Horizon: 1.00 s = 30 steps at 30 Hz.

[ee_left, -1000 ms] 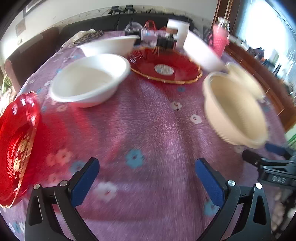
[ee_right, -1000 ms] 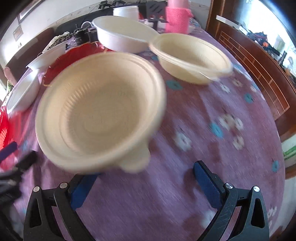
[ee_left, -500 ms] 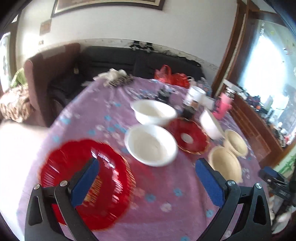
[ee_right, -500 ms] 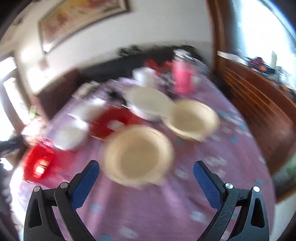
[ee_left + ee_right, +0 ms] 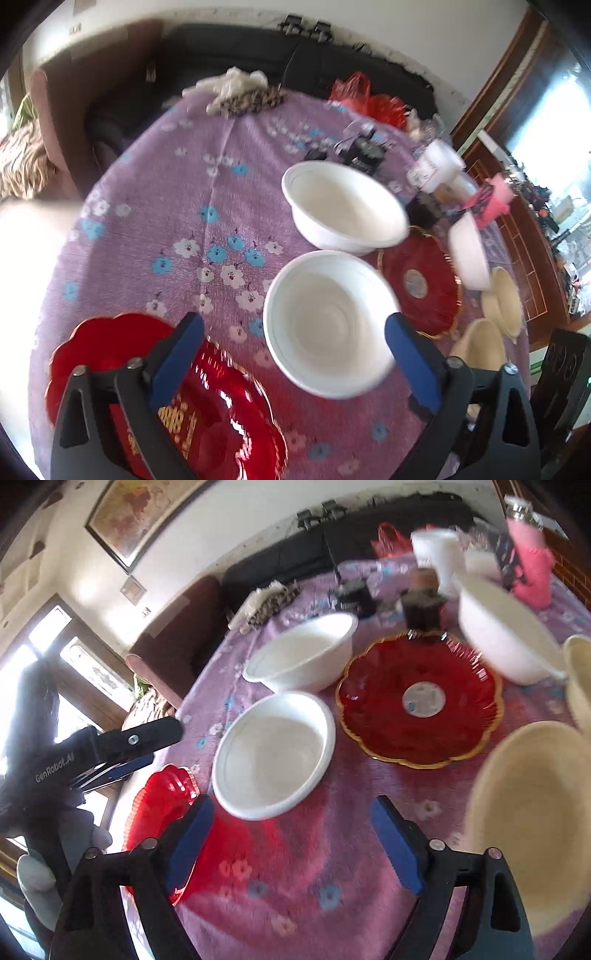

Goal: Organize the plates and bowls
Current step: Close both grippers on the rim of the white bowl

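Hand-held gripper [image 5: 293,354] above floral tablecloth [image 5: 207,206], seemingly.

the worktop [image 5: 229,177] wears a purple cloth, matt and slightly napped, printed with small flowers. the near red plate [image 5: 207,417] looks like glossy translucent plastic, ribbed and catching the light; the far red plate [image 5: 421,698] has the same shine, a thin gold rim and a paper label at its middle. the white bowls [image 5: 328,321] look smooth, dull and foam-like. the cream bowls [image 5: 532,812] are matt, like pressed pulp. each tool [image 5: 291,838] has matt black plastic arms, blue pads [image 5: 395,842] and small metal screws.
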Available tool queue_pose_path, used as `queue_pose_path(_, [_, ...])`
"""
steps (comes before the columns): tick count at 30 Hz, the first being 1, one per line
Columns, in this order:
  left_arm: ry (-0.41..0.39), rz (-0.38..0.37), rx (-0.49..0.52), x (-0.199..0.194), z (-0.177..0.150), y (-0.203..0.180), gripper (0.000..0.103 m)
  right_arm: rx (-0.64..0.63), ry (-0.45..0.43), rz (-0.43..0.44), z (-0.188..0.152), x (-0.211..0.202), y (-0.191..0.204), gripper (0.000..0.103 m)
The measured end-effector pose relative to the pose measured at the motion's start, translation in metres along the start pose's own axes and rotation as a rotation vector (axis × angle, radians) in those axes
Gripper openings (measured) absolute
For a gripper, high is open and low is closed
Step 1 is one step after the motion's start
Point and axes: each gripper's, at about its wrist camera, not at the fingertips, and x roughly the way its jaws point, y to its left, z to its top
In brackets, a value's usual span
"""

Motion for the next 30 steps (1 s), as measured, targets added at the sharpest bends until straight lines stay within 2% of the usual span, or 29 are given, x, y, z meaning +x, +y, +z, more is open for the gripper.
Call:
queue_pose_path(2, [0.027, -0.002, -0.013, 0.015, 0.005, 0.006, 0.091, 0.021, 0.012, -0.001, 0.003, 0.013, -0.001, 0.086])
queue_pose_path(6, [0.093, -0.026, -0.033, 0.041, 0.012, 0.014, 0.073, 0.034, 0.025, -0.012, 0.007, 0.033, 0.001, 0.085])
queue_pose_path(9, [0.129, -0.046, -0.038, 0.055, 0.014, 0.014, 0.065, 0.029, 0.037, -0.024, 0.009, 0.044, 0.002, 0.079])
queue_pose_path(12, [0.151, -0.050, -0.026, 0.064, 0.015, 0.010, 0.063, 0.018, 0.051, -0.035, 0.008, 0.054, 0.005, 0.069])
queue_pose_path(14, [0.168, -0.050, -0.012, 0.070, 0.015, 0.005, 0.052, 0.019, 0.056, -0.043, 0.009, 0.059, 0.005, 0.054])
queue_pose_path(15, [0.183, -0.051, -0.002, 0.073, 0.014, 0.002, 0.040, 0.025, 0.058, -0.043, 0.009, 0.060, 0.004, 0.050])
queue_pose_path(16, [0.192, -0.048, 0.009, 0.074, 0.012, 0.000, 0.033, 0.029, 0.059, -0.050, 0.010, 0.060, 0.003, 0.044])
queue_pose_path(17, [0.187, -0.031, 0.024, 0.074, 0.012, -0.002, 0.031, 0.031, 0.055, -0.062, 0.010, 0.060, 0.002, 0.040])
queue_pose_path(19, [0.161, -0.007, 0.043, 0.069, 0.011, -0.005, 0.020, 0.027, 0.050, -0.083, 0.009, 0.059, 0.000, 0.034])
queue_pose_path(23, [0.121, -0.031, 0.018, 0.054, 0.009, -0.002, 0.017, 0.035, 0.019, -0.064, 0.008, 0.045, -0.001, 0.029])
queue_pose_path(30, [0.014, -0.033, 0.012, 0.000, -0.012, -0.004, 0.017, -0.089, -0.098, -0.101, -0.002, -0.003, 0.037, 0.027])
